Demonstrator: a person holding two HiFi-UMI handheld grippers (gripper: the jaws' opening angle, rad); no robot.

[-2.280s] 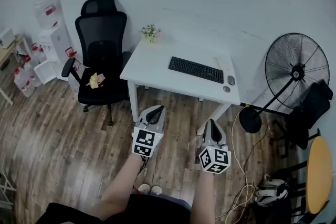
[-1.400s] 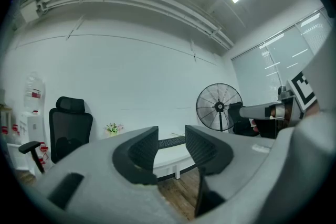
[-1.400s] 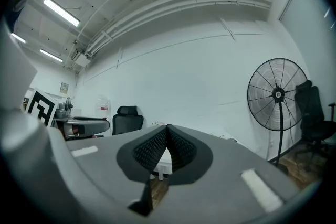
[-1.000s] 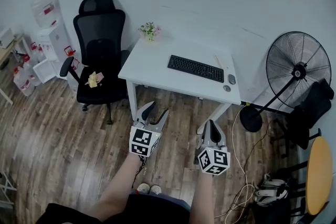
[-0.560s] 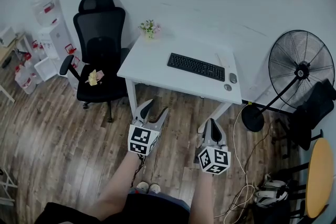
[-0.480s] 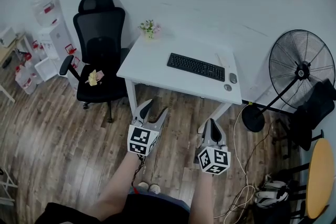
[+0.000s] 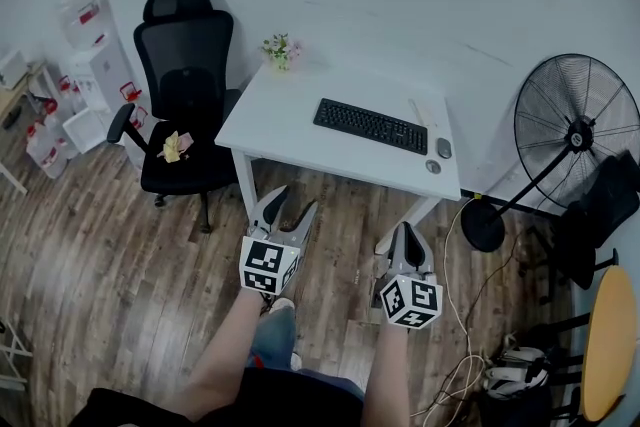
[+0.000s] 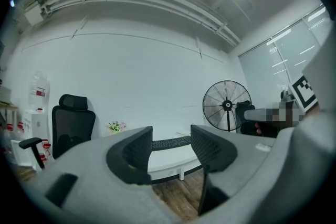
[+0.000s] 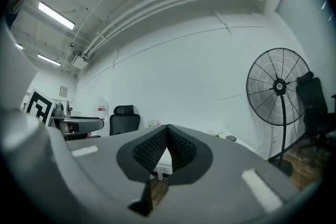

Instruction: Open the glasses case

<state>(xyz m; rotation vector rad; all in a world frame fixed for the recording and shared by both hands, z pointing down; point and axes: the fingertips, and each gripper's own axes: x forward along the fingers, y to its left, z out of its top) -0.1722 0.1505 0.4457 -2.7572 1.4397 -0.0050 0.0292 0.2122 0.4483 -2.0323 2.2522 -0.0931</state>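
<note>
I cannot make out a glasses case for certain in any view; a pale slim object (image 7: pixel 422 119) lies right of the black keyboard (image 7: pixel 369 125) on the white desk (image 7: pixel 290 130). My left gripper (image 7: pixel 282 207) hangs over the wood floor short of the desk's front edge, jaws open and empty. The left gripper view shows the left gripper (image 8: pixel 170 147) level, the desk between its pads. My right gripper (image 7: pixel 404 233) is beside it, shut on nothing. In the right gripper view the right gripper (image 9: pixel 167 145) has its ribbed pads pressed together.
A small flower pot (image 7: pixel 279 48) stands at the desk's far left corner, a mouse (image 7: pixel 443 148) at its right. A black office chair (image 7: pixel 185 75) is left of the desk, a floor fan (image 7: pixel 575 130) right. Cables (image 7: pixel 460 370) trail on the floor.
The left jaws went from shut to open early on. Both grippers and the view have drifted toward the desk, and a knee now shows below the left gripper.
</note>
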